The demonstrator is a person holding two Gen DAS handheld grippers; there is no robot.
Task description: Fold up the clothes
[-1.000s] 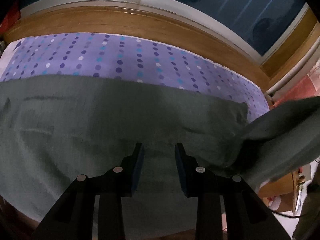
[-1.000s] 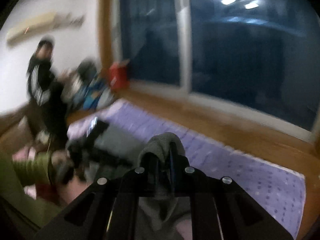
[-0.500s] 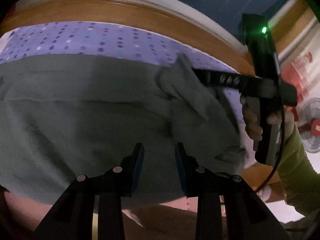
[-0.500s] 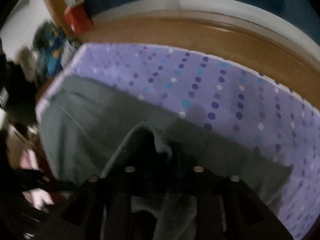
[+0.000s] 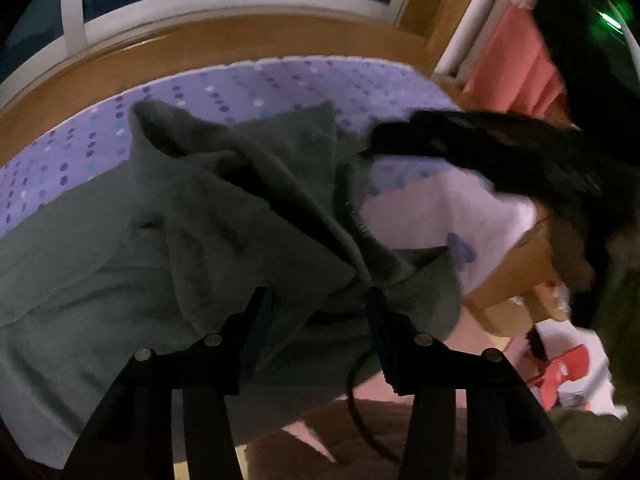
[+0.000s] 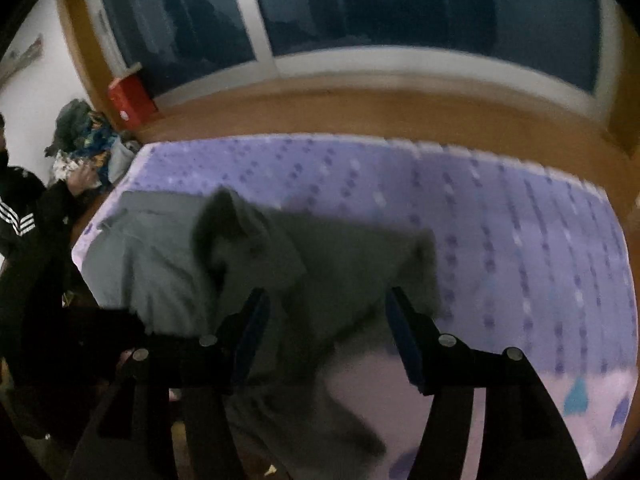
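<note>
A grey-green garment (image 5: pixel 152 248) lies spread on the purple dotted sheet (image 5: pixel 72 156), with one end folded back over itself into a rumpled heap (image 5: pixel 256 168). My left gripper (image 5: pixel 318 316) hovers over the garment's near right part; its jaws are opening and the pads press on nothing. In the right wrist view the same garment (image 6: pixel 160 264) lies below my right gripper (image 6: pixel 328 316), whose jaws are opening with only loose cloth beneath them. The right gripper's dark body (image 5: pixel 480 148) also shows at the right of the left wrist view.
A wooden ledge (image 6: pixel 360 112) and dark windows (image 6: pixel 400 4) run behind the bed. A red box (image 6: pixel 130 100) and a pile of clothes (image 6: pixel 82 144) sit at the far left, beside a person in a black striped jacket (image 6: pixel 24 216). Pink cloth (image 5: pixel 516 60) hangs at the right.
My right gripper let go of the grey cloth it held up and came down over the bed, jaws spread. The sleeve end now lies folded over the garment. My left gripper slid right and widened.
</note>
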